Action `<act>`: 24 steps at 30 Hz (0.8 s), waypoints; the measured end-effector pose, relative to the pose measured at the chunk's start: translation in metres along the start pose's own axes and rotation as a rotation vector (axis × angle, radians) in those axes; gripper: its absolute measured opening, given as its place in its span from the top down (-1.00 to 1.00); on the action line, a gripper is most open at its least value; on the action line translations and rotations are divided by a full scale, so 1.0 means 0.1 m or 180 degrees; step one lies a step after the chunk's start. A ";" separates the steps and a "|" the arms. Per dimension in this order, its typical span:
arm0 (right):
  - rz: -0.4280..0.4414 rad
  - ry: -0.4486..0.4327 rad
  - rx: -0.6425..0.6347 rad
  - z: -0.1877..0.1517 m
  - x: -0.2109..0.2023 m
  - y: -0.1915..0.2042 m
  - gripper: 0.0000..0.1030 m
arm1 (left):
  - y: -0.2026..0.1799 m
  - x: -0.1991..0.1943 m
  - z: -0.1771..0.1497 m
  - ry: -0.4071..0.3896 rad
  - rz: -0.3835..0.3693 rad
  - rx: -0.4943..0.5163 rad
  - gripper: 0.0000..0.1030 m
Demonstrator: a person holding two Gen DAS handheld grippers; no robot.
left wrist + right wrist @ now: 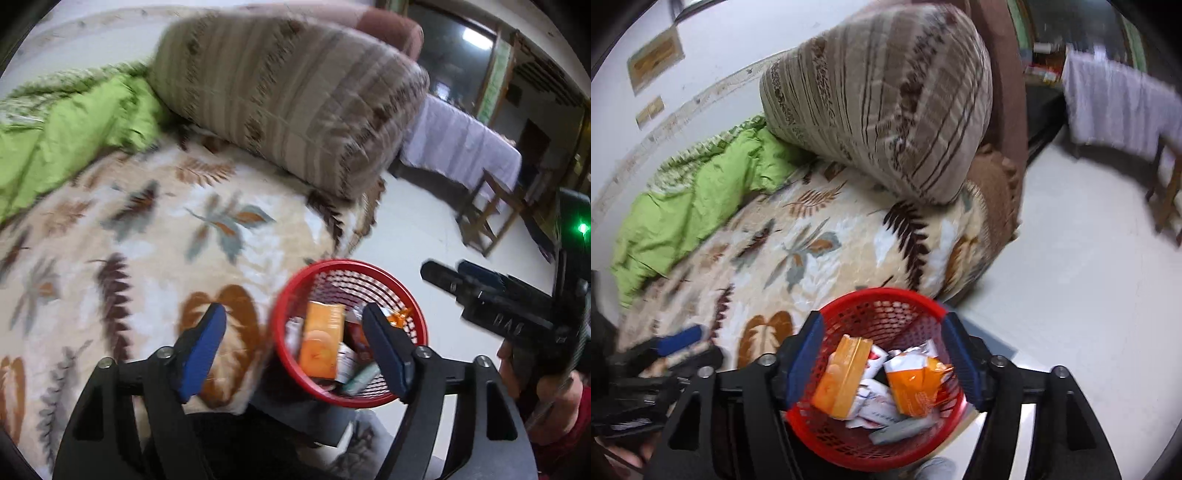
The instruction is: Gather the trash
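The collecting looks near its end: the red basket beside the bed already holds an orange box, an orange wrapper and white packets, and no loose trash shows on the bedspread. The right gripper hangs above the basket, fingers wide and empty, their tips over opposite sides of its rim; the left gripper, likewise wide and empty, hovers with one tip over the bed, the other over the basket. Next likely calls for scanning for leftovers.

Both wrist views look down close over the red basket – sharing the bed behind.
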State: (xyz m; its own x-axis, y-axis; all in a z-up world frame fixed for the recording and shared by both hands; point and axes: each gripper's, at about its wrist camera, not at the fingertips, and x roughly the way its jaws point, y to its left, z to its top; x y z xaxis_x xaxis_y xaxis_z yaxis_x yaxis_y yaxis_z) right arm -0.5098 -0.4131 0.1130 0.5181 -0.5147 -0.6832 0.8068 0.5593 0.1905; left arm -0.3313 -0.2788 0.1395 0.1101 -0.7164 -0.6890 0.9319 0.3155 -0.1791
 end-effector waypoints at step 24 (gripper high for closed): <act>-0.0412 -0.0172 -0.0599 -0.67 -0.52 1.19 -0.88 | 0.74 -1.11 -0.81 -0.0520 0.1219 -0.0411 -0.97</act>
State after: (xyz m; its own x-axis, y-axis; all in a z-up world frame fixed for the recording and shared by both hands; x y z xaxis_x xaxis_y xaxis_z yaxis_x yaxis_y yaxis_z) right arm -0.4600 -0.2767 0.1242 0.4324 -0.6212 -0.6536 0.8029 0.5952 -0.0345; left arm -0.3030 -0.1254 0.1456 0.5024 -0.6182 -0.6044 0.7634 0.6454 -0.0255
